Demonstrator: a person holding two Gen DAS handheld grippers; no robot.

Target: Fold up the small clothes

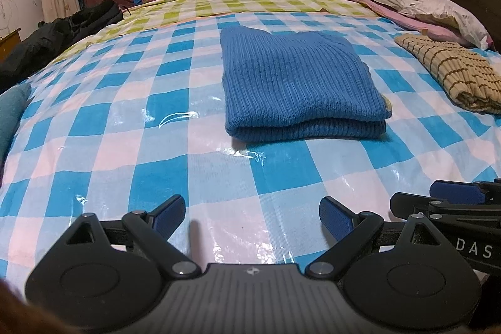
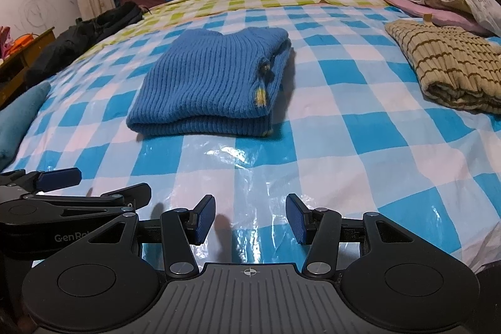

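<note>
Two grippers hang side by side over the near edge of the bed (image 1: 94, 146). The left gripper (image 1: 252, 216) has its jaws spread wide with nothing between them; the right gripper (image 2: 250, 218) is likewise released and empty. A folded blue sweater (image 1: 297, 83) lies mid-bed, a folded striped sweater (image 2: 451, 68) near the right edge.

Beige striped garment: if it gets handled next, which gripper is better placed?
Probably the right gripper: the beige striped garment lies on its side of the bed, beyond the blue sweater. Both grippers are open and empty.
</note>
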